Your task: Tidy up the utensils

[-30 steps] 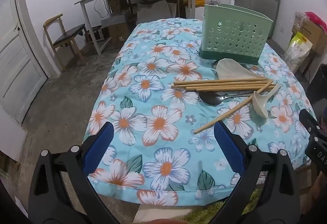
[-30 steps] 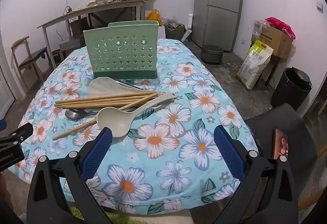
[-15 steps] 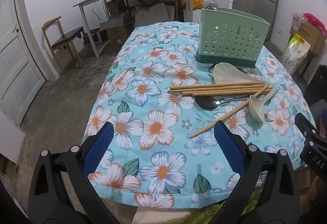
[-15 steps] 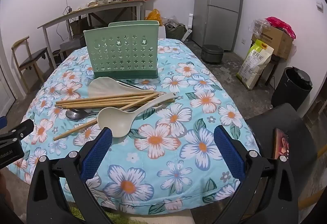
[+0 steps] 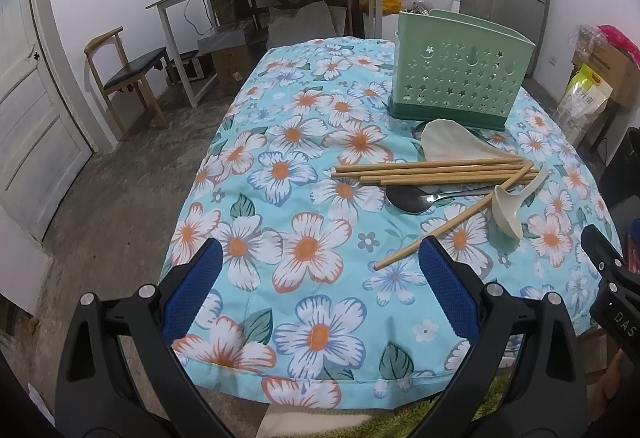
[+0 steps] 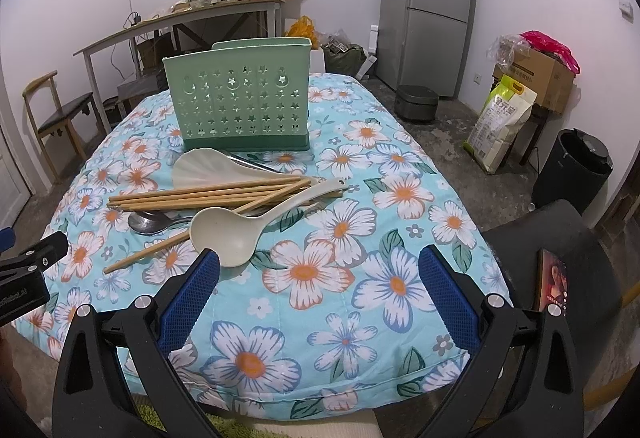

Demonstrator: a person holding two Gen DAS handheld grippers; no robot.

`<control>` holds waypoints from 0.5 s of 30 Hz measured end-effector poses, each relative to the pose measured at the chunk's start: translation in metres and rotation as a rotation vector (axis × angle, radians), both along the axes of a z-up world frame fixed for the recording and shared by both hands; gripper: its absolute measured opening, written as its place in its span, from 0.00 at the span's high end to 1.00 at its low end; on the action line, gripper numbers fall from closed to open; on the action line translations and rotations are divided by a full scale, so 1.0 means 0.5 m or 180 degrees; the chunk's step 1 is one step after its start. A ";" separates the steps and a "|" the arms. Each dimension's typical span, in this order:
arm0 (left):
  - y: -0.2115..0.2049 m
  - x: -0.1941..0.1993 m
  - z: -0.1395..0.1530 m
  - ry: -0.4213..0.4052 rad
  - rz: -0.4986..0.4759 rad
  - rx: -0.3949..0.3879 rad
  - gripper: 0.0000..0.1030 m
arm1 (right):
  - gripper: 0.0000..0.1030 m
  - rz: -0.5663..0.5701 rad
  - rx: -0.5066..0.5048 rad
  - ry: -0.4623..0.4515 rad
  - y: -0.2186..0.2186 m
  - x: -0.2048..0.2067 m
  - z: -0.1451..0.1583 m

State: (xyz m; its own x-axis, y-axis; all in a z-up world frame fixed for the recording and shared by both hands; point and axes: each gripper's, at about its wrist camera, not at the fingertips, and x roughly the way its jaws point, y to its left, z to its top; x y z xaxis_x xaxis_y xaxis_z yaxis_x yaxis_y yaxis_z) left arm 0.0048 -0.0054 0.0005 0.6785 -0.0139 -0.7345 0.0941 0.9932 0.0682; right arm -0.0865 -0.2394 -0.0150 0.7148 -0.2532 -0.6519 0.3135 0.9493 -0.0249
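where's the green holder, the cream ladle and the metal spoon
green perforated plastic utensil holder (image 6: 240,106), right wrist view, middle of its front wall
cream plastic ladle (image 6: 226,236), right wrist view, inside its bowl
shiny metal spoon (image 5: 406,198), left wrist view, on its bowl

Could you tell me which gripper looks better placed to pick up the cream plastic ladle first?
Probably the right gripper: the cream plastic ladle lies just beyond its left fingertip, while it sits farther right of the open left gripper.

White walls, bare grey concrete floor (image 5: 120,174). Cluttered long side table (image 6: 180,18) against back wall. Wooden chair (image 5: 124,74) near white panelled door (image 5: 28,102). Silver fridge (image 6: 428,6) in corner, cardboard box (image 6: 536,78), black bin (image 6: 572,170) beside.
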 end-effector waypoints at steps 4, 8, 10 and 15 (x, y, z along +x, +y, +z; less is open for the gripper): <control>-0.001 0.002 -0.001 0.0010 0.0008 0.0013 0.08 | 0.06 -0.0002 0.0003 0.0001 -0.003 0.002 0.000; 0.000 0.002 -0.002 0.0009 0.0009 0.0016 0.08 | 0.06 -0.0001 0.0004 0.0003 -0.003 0.003 0.001; 0.001 0.002 -0.003 0.0014 0.0013 0.0019 0.08 | 0.06 0.0000 0.0007 0.0003 -0.003 0.003 0.000; 0.000 0.003 -0.003 0.0015 0.0018 0.0028 0.08 | 0.06 -0.0002 0.0008 0.0004 -0.003 0.003 -0.001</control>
